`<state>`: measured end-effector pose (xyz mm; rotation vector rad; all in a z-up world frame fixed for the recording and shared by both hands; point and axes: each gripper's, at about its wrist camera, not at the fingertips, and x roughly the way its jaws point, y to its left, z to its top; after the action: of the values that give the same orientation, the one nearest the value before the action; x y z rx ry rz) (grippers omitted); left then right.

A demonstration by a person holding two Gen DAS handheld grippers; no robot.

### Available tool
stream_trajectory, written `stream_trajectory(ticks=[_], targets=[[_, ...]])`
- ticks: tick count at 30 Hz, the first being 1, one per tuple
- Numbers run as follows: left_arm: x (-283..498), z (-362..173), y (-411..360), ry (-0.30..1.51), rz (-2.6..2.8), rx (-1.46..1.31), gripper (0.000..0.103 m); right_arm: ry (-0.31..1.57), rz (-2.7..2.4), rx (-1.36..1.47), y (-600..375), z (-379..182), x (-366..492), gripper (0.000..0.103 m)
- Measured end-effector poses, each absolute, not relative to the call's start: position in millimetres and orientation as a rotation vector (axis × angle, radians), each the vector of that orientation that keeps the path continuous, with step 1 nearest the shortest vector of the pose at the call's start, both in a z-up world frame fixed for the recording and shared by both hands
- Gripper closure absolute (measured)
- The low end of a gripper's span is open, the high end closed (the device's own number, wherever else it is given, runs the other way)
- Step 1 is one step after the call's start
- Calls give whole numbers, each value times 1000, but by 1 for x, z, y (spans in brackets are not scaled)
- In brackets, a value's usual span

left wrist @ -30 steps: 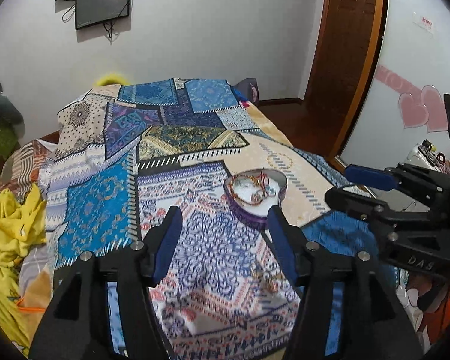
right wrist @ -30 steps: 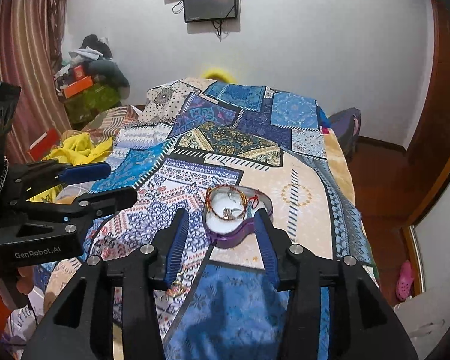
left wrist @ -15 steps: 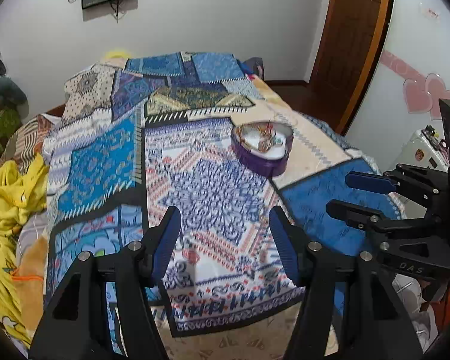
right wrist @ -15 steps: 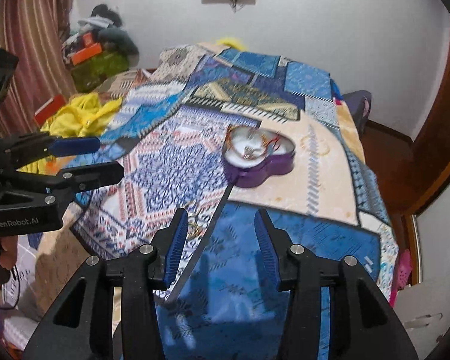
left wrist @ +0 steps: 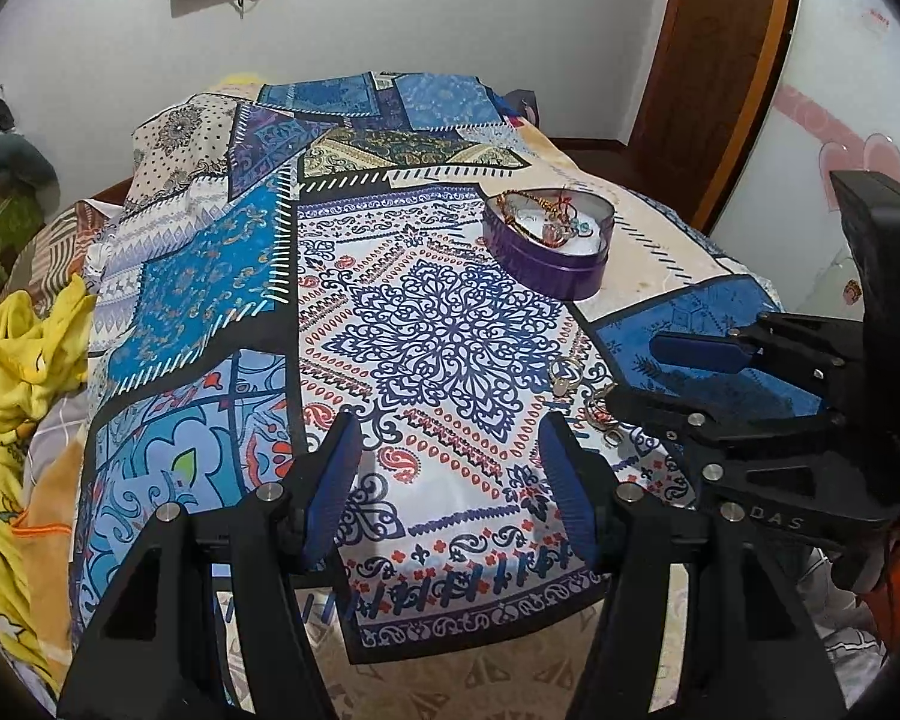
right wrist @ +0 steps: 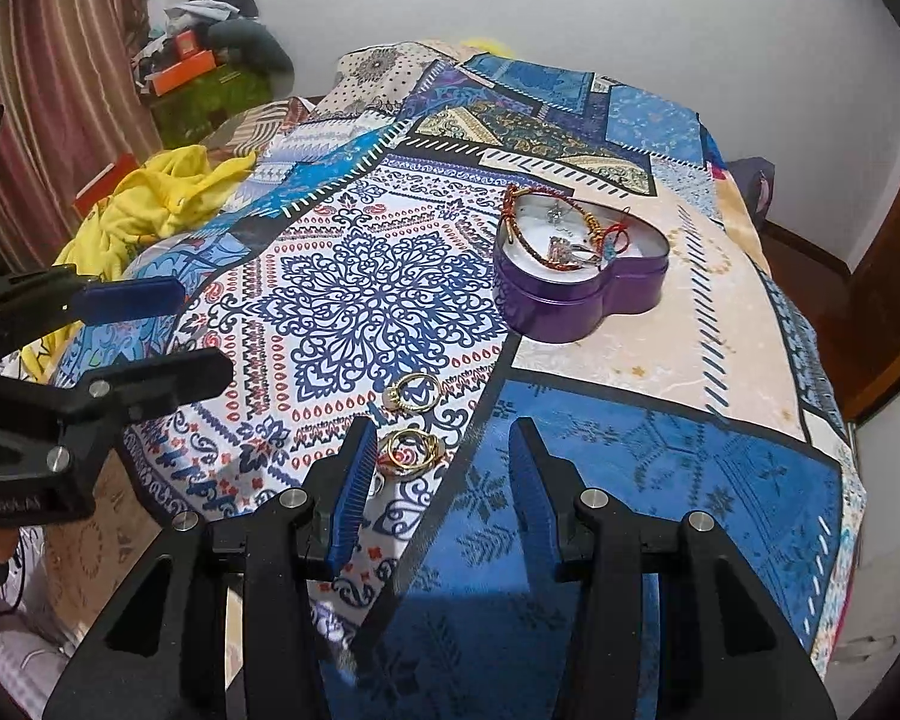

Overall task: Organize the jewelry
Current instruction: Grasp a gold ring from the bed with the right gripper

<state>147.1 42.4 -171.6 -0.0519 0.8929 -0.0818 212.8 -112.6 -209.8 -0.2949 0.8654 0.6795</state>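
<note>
gold rings (right wrist: 411,423) on bedspread (right wrist: 354,300), just ahead of spread, empty right tool (right wrist: 441,471), beside its left fingertip

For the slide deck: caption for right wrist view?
Open right tongs above gold rings on bedspread; purple heart tin beyond.

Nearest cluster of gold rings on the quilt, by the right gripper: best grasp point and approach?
Take the nearest cluster of gold rings across its raised bands, coming straight down from above. The rings lie flat and overlapping on the soft patterned quilt, so nothing offers a side edge. The open right gripper hangs just short of it; probably press lightly into the fabric so the fingertips get under the bands.
</note>
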Motion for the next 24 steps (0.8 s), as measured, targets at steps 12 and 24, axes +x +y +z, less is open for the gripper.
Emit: stream_trajectory(ticks=[12,24], targets=[[158,-184,36,901,-97,-34,43,890,711,-253,-112,-219,219,96],[186,-191,14,937,-200,-46,66,835,664,-208,-133,-203,228,96]])
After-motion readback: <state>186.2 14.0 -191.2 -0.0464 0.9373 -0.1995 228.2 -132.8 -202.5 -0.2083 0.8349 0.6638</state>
